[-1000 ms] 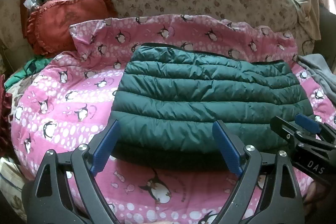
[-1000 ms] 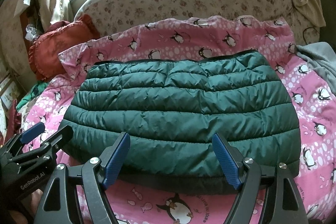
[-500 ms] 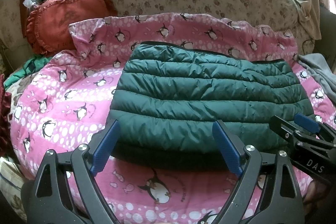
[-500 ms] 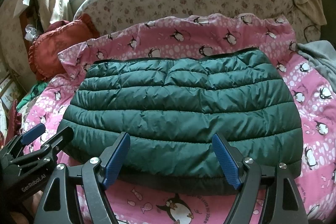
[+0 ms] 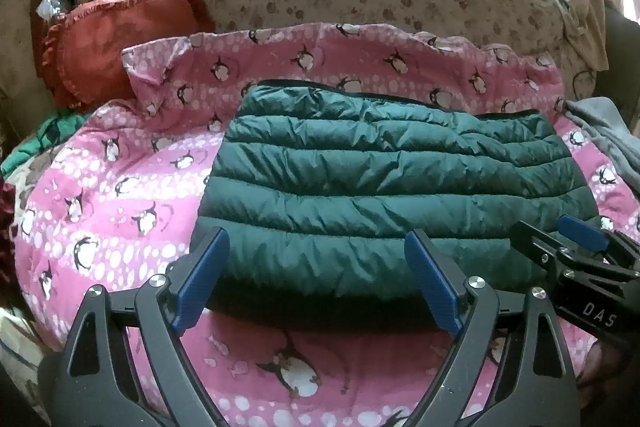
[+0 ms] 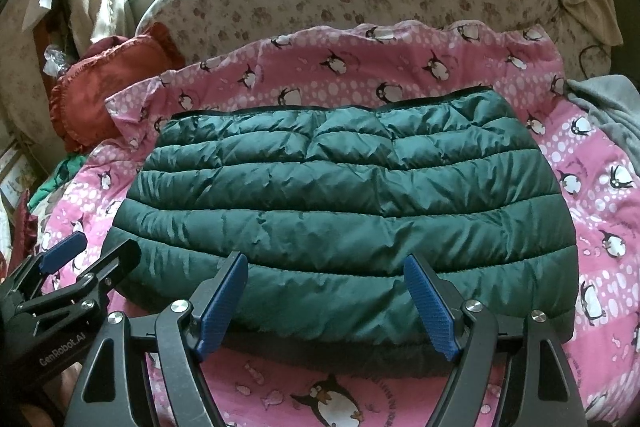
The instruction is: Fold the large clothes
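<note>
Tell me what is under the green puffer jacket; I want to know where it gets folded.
The green puffer jacket lies on a pink penguin-print quilt, which shows on every side of it. Whatever is beneath its middle is covered and cannot be seen.

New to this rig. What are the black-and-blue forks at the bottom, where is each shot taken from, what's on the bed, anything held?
No robot here: a person holds a two-finger gripper in each hand, and each carries a fisheye camera looking along its fingers. One picture is from the left gripper, the other from the right gripper; each also shows the other at its edge. Both are open and hold nothing. A folded dark green puffer jacket lies on a pink penguin-print blanket. A red ruffled pillow sits at the far left, grey cloth at the right.
</note>
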`<state>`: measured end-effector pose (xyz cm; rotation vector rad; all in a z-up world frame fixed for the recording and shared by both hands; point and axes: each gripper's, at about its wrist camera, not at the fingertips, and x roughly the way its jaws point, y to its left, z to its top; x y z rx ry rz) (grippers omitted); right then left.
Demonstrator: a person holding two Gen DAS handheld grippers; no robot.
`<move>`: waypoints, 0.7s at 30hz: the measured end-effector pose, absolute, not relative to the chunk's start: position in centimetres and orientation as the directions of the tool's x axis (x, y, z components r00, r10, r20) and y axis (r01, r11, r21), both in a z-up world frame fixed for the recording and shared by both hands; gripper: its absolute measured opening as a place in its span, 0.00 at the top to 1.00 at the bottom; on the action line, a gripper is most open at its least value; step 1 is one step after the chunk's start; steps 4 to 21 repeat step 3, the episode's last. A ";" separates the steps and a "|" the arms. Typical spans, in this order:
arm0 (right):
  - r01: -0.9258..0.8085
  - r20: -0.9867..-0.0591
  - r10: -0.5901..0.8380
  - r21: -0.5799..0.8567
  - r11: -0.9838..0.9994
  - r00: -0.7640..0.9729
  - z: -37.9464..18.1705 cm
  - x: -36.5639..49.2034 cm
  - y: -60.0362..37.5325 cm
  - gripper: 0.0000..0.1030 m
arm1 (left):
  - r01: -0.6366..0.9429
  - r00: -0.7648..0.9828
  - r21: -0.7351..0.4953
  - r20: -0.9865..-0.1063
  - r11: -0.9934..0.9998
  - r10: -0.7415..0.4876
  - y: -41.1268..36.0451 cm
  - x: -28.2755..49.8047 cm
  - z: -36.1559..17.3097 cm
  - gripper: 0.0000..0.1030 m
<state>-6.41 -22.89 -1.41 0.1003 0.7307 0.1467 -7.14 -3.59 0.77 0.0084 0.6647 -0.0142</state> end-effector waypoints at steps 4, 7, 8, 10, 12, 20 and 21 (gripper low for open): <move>-0.096 -0.659 0.170 0.147 0.984 0.733 -1.5 -6.2 -23.1 0.24 | 0.020 0.787 0.002 -0.617 1.000 -0.014 -3.6 -6.9 1.0 0.13; -0.096 -0.659 0.170 0.147 0.984 0.733 -1.5 -6.2 -23.1 0.24 | 0.020 0.787 0.002 -0.617 1.000 -0.014 -3.6 -6.9 1.0 0.13; -0.096 -0.659 0.170 0.147 0.984 0.733 -1.5 -6.2 -23.1 0.24 | 0.020 0.787 0.002 -0.617 1.000 -0.014 -3.6 -6.9 1.0 0.13; -0.096 -0.659 0.170 0.147 0.984 0.733 -1.5 -6.2 -23.1 0.24 | 0.020 0.787 0.002 -0.617 1.000 -0.014 -3.6 -6.9 1.0 0.13; -0.096 -0.659 0.170 0.147 0.984 0.733 -1.5 -6.2 -23.1 0.24 | 0.020 0.787 0.002 -0.617 1.000 -0.014 -3.6 -6.9 1.0 0.13; -0.096 -0.659 0.170 0.147 0.984 0.733 -1.5 -6.2 -23.1 0.24 | 0.020 0.787 0.002 -0.617 1.000 -0.014 -3.6 -6.9 1.0 0.13; -0.096 -0.659 0.170 0.147 0.984 0.733 -1.5 -6.2 -23.1 0.24 | 0.020 0.787 0.002 -0.617 1.000 -0.014 -3.6 -6.9 1.0 0.13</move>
